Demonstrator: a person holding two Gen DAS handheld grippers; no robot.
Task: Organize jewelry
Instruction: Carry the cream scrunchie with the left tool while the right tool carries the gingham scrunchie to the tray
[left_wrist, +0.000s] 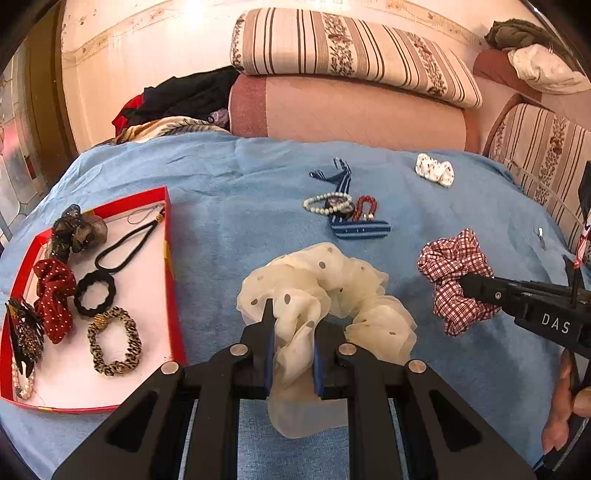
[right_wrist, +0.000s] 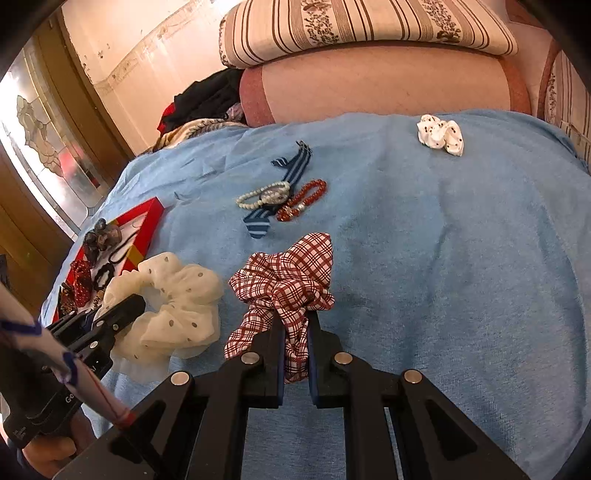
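From my left camera, the right edge cuts off most of the right tool (left_wrist: 466, 282) and shows only a few fingertips of the hand (left_wrist: 561, 402) holding it; my right camera shows the left tool (right_wrist: 127, 306) only partly, under a sleeve (right_wrist: 44, 350) at the lower left. The far end of the red tray (left_wrist: 173, 280) is crowded, and I cannot make out the dark sparkly piece at its near left corner.

My left tool (left_wrist: 293, 325) is pressed together on the cream dotted scrunchie (left_wrist: 325, 288), pinching a fold of its near rim so that a flap of sheer fabric hangs below the fingers. The scrunchie lies in the middle of the blue blanket (left_wrist: 221, 177), just right of the tray, its ring stretched roughly left to right in my view.

My right tool (right_wrist: 295, 325) is closed on the red checked scrunchie (right_wrist: 284, 277), gripping its near gathered edge. This one sits to the right of the cream one, close but apart, with its long axis running away from me and one pointed corner aimed toward the far cushions.

Both tools point forward and steeply down at the bed, side by side.

Farther off lie a striped blue watch strap (right_wrist: 288, 173) with a pearl bracelet (right_wrist: 258, 194) and red bead bracelet (right_wrist: 303, 199) touching it, and a white dotted scrunchie (right_wrist: 441, 134) well apart.
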